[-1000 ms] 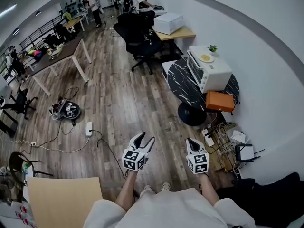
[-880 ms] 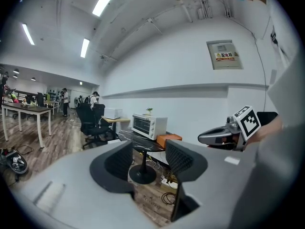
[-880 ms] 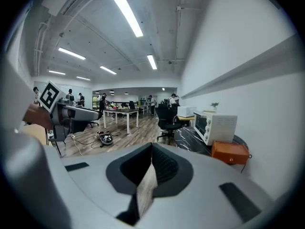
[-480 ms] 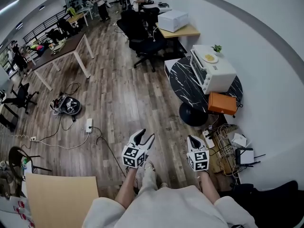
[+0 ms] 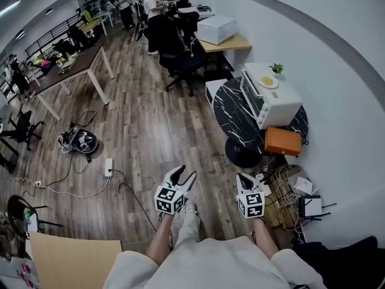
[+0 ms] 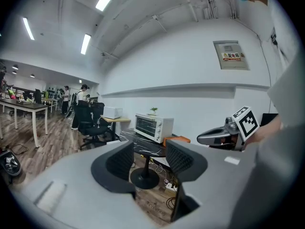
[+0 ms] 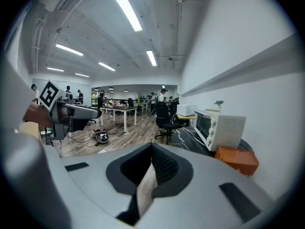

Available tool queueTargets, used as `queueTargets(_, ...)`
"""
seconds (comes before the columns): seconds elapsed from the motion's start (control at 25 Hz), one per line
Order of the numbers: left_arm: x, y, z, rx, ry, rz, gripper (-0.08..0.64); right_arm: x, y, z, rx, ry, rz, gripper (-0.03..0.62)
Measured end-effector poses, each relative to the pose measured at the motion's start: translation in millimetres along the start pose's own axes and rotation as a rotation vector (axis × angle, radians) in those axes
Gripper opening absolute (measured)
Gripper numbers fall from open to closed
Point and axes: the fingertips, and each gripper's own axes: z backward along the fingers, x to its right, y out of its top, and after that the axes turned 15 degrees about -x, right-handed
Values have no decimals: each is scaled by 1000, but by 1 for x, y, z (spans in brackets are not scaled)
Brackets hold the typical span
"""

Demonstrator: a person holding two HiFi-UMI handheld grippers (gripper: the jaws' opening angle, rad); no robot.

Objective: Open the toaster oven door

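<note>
On one table, one toaster oven (closed).

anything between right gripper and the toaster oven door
Nothing visible: only floor lies between the right gripper and the toaster oven door. The orange box sits to its side, not in front.

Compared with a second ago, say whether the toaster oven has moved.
No. The toaster oven keeps its spot on the round table, next to the orange box; only the view shifted.
</note>
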Motion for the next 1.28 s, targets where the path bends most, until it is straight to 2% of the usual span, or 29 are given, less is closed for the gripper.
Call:
queueTargets(0.68,-125,65,-92,-22,-82,-6,210,36,87,-126,-29,-50,-55,14)
queueTargets(1.28,-216,100,-158,-41,-116,-5,210,64,135,-218,-65,-81,-81,14)
